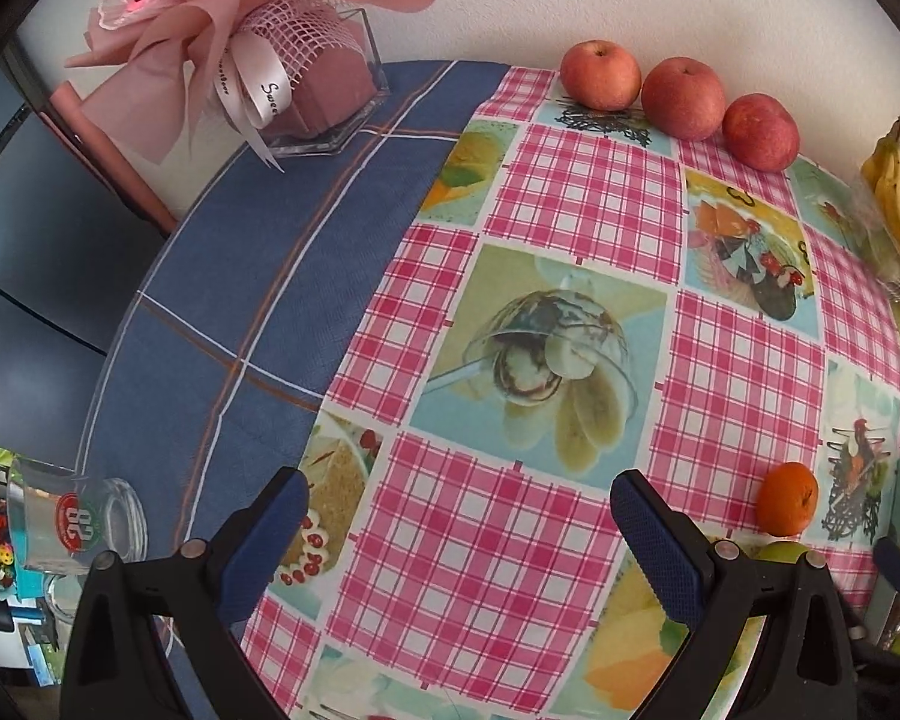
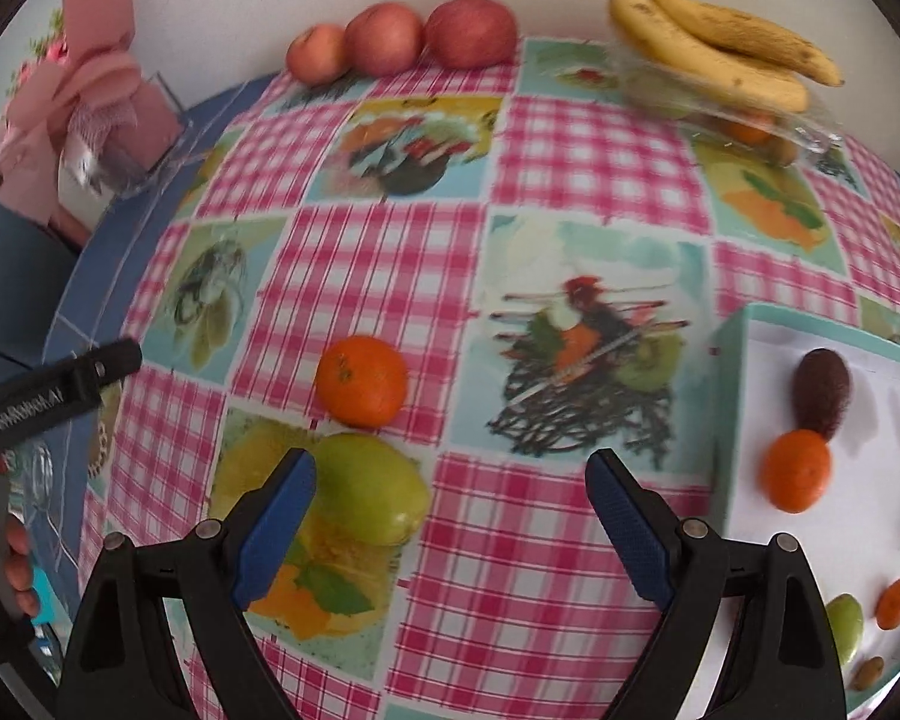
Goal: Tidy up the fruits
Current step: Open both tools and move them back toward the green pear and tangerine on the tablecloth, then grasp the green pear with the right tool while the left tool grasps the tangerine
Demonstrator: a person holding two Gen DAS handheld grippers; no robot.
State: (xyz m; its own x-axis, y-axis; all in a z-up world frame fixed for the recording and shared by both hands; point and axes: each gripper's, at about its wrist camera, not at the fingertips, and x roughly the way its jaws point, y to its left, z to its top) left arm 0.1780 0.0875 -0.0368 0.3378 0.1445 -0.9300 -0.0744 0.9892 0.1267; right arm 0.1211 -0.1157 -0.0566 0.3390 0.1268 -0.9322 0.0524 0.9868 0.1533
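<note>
Since fruit is being sorted, the checked tablecloth (image 2: pixel 546 540) serves as holding ground: loose pieces lie on it while a white tray (image 2: pixel 870 360) at 3 o'clock in the right wrist view already takes an orange, a dark fruit and small bits. Bananas (image 2: pixel 720 42) rest on a clear dish at 1 o'clock; three apples (image 2: pixel 402 39) line the wall at 12, probably parked out of the way. Green fruit (image 2: pixel 372 498) at 7 o'clock touches the orange (image 2: pixel 363 381) above it. Right gripper (image 2: pixel 450 516) hangs fingers spread, empty, one finger just beside the green fruit, likely next pick. Left gripper (image 1: pixel 456 528) spread too, empty, over bare cloth.
</note>
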